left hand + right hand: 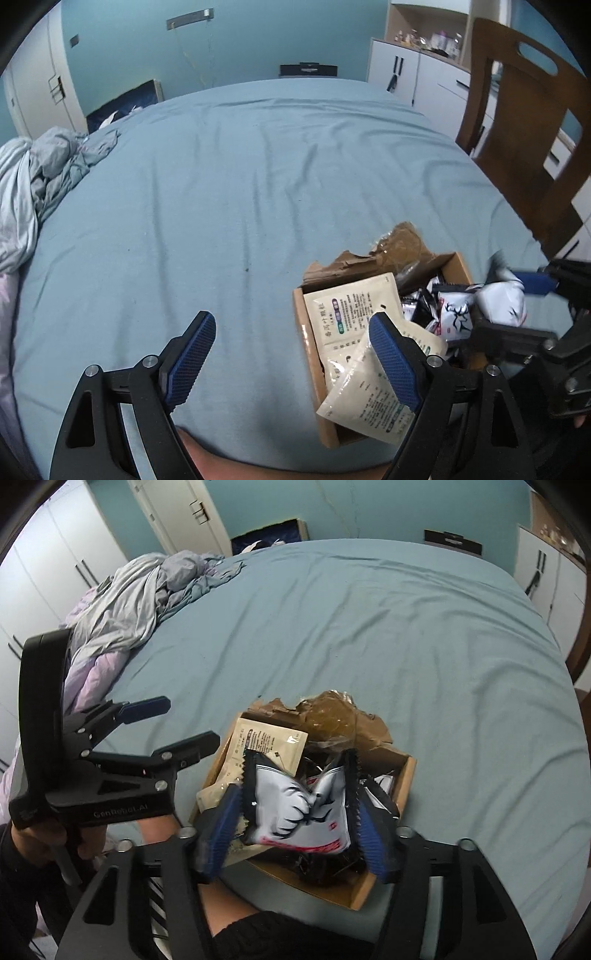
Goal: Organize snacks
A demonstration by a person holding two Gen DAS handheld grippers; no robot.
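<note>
Cardboard box of snack packets on a bed, much of it covered or cut from view.

In the right wrist view, the white snack packet (295, 812) squeezed in the right gripper (295, 834) covers the middle of the cardboard box (404, 779), and the dark packets (380, 786) beneath are too jumbled to count. Print on the beige sachet (351, 310) is too small to read. The wooden chair (524, 129) is cut off at the left wrist view's edge. Items on the far shelf (428, 37) are too small to identify.

Black gripper frames, blue ribbed jaws, silver screws, "GenRobot.AI" marking
</note>
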